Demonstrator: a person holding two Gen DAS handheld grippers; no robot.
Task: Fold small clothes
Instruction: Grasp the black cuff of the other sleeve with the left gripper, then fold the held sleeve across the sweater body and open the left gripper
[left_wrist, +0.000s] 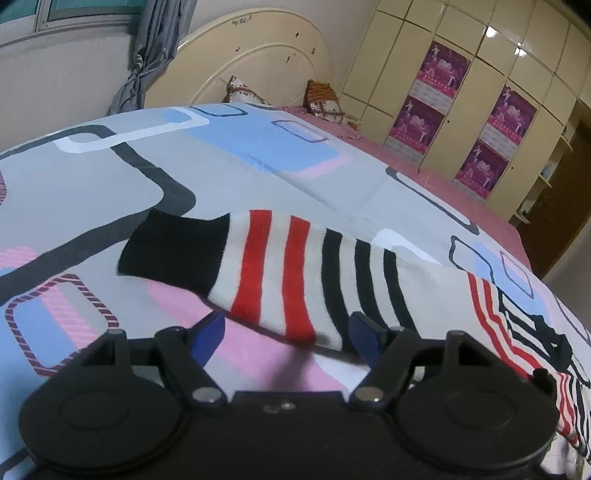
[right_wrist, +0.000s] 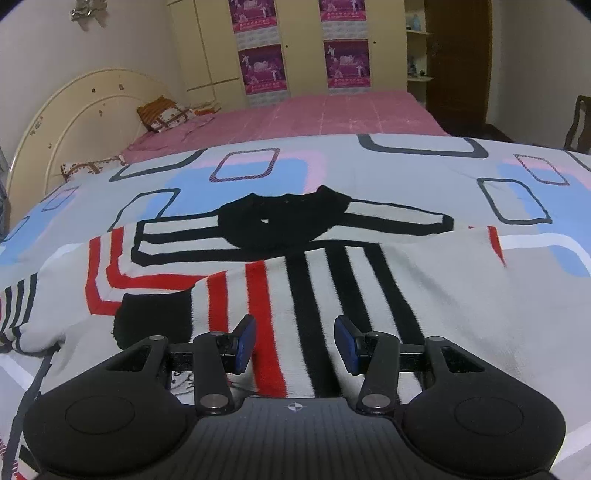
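Left wrist: I see my left gripper (left_wrist: 288, 328) jaws spread, hovering at a striped sleeve (left_wrist: 266, 266) lying on the bed (left_wrist: 258, 155). Right wrist: right gripper (right_wrist: 294, 341) jaws spread, empty, above the sweater (right_wrist: 332, 266), one sleeve folded across its body

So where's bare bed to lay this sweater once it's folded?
Bare patterned sheet lies beyond the sweater's black collar, up to the pink sheet. From the left wrist, more shows beyond the outstretched sleeve, toward the headboard. Crowded: the sweater fills the space under both open grippers.
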